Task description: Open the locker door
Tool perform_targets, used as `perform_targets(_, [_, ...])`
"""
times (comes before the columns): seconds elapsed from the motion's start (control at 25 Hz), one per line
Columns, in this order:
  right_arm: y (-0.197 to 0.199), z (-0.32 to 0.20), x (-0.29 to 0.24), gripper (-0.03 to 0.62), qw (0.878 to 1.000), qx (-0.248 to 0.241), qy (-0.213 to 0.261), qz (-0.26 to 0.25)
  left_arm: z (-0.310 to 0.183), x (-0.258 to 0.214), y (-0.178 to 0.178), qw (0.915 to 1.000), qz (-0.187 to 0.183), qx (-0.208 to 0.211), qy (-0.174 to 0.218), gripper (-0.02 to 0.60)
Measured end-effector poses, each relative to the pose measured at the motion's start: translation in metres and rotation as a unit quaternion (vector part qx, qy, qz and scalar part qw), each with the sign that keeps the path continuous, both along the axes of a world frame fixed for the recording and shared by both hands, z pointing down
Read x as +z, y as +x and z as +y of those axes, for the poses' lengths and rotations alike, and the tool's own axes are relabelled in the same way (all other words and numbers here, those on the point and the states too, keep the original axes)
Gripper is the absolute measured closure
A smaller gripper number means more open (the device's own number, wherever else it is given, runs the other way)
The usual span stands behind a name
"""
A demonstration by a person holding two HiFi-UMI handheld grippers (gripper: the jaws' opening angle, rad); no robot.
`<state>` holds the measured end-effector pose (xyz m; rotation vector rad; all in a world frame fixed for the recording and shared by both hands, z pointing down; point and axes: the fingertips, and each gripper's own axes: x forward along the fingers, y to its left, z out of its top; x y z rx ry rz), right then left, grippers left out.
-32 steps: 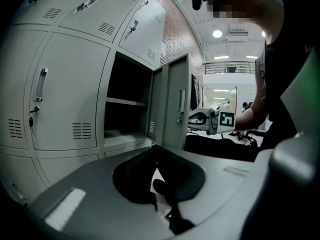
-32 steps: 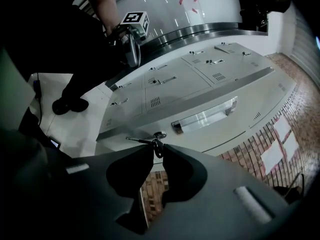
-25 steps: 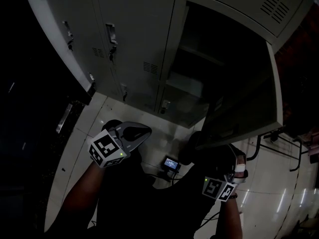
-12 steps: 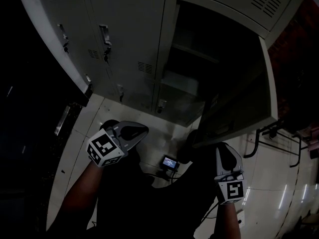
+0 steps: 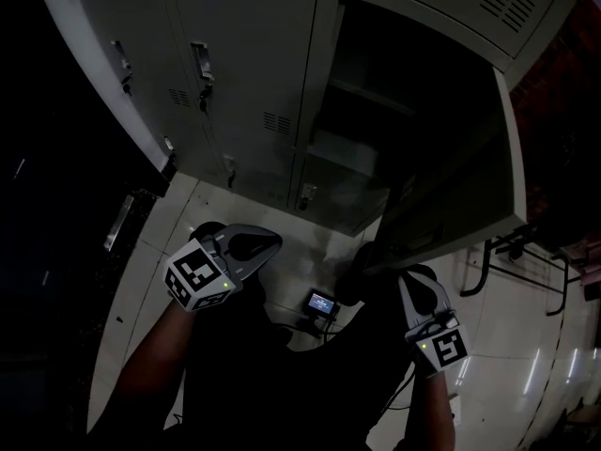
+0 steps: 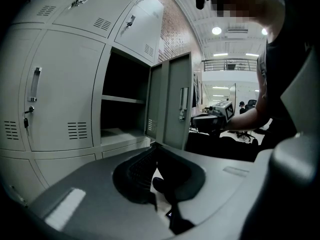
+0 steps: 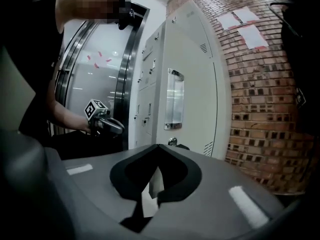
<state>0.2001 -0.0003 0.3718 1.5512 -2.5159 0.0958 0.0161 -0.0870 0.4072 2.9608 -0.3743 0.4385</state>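
Observation:
The grey locker door (image 5: pixel 460 186) stands swung open to the right of its dark compartment (image 5: pixel 376 130), which has a shelf inside. My right gripper (image 5: pixel 411 278) is shut on nothing, just below the door's lower edge and apart from it. In the right gripper view the tips (image 7: pixel 159 145) meet in front of the door's outer face (image 7: pixel 195 74) and its handle (image 7: pixel 174 100). My left gripper (image 5: pixel 274 242) hangs lower left, shut and empty. Its jaws (image 6: pixel 156 144) point toward the open compartment (image 6: pixel 122 109) and door (image 6: pixel 174 104).
Closed locker doors with handles (image 5: pixel 202 64) fill the left of the bank. A small device with a lit screen (image 5: pixel 322 303) lies on the pale floor between my arms. A brick wall (image 7: pixel 260 84) stands right of the lockers, and a dark metal rail (image 5: pixel 498 261) runs beside the door.
My right gripper has turned and lifted a little, its jaws now pointing up at the door's lower edge. The left gripper has hardly moved.

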Motion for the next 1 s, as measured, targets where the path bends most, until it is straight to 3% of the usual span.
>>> perform_targets(1.0, [-0.0051,-0.0016,0.0015,0.592,1.0,-0.013,0.007,-0.008,-0.0011,0.0006,0.0,1.0,-0.001,-0.002,0.002,0.571])
